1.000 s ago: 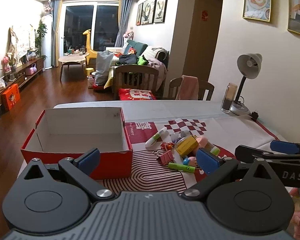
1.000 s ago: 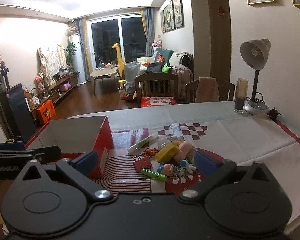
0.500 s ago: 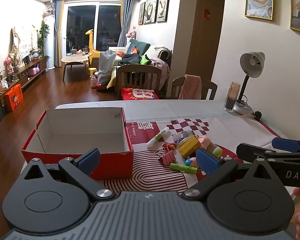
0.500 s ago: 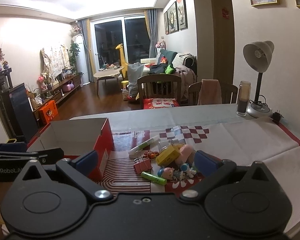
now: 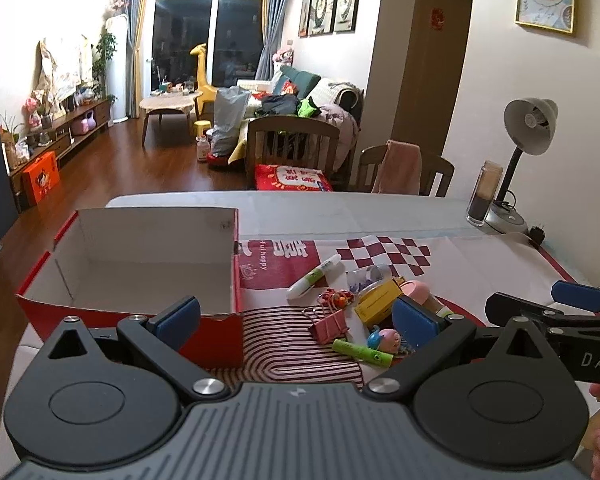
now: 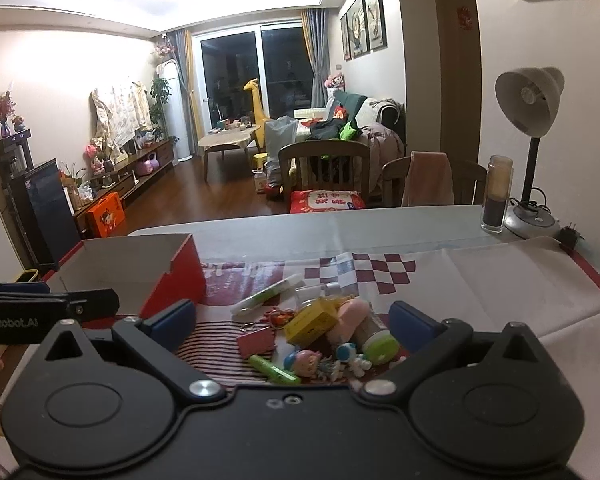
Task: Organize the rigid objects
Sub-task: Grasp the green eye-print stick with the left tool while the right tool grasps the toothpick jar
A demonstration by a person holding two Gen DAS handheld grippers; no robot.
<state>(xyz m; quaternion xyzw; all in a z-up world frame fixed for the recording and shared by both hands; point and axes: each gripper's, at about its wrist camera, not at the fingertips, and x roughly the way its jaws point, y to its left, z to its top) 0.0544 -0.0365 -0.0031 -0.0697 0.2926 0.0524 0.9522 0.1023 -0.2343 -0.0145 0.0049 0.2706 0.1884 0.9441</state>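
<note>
Hiding part of the toy pile: right tool, wide open and empty, like left tool.

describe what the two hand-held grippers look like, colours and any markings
Both are matte black, with two round pivot housings, silver screws and blue finger pads. The left hand-held gripper has a ribbed grey body and white "GenRobot.AI" side lettering; the right hand-held gripper shows "DAS".
</note>
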